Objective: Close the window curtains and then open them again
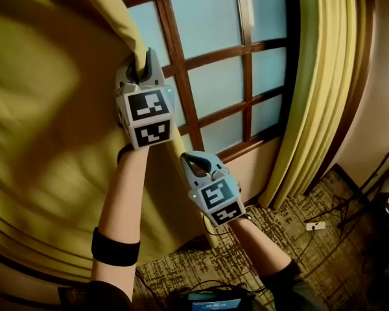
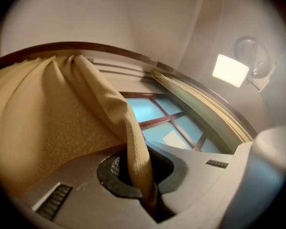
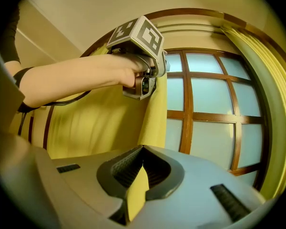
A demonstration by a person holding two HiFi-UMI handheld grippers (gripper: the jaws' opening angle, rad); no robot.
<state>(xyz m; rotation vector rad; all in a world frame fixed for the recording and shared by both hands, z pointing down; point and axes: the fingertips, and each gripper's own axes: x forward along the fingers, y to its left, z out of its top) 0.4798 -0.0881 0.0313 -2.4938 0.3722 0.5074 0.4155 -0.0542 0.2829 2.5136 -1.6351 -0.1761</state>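
Grey L gripper (image 1: 141,67), R gripper (image 1: 188,159); black armband (image 1: 115,247), prob. dark sleeve (image 1: 288,284)

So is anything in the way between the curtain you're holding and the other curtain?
Nothing visible. The left gripper and the right gripper are both shut on the edge of the left curtain, and only bare window lies between it and the right curtain.

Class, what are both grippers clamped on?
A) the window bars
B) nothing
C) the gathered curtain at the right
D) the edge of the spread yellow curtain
D: the left gripper and right gripper each have the edge of the spread curtain pinched between shut jaws.
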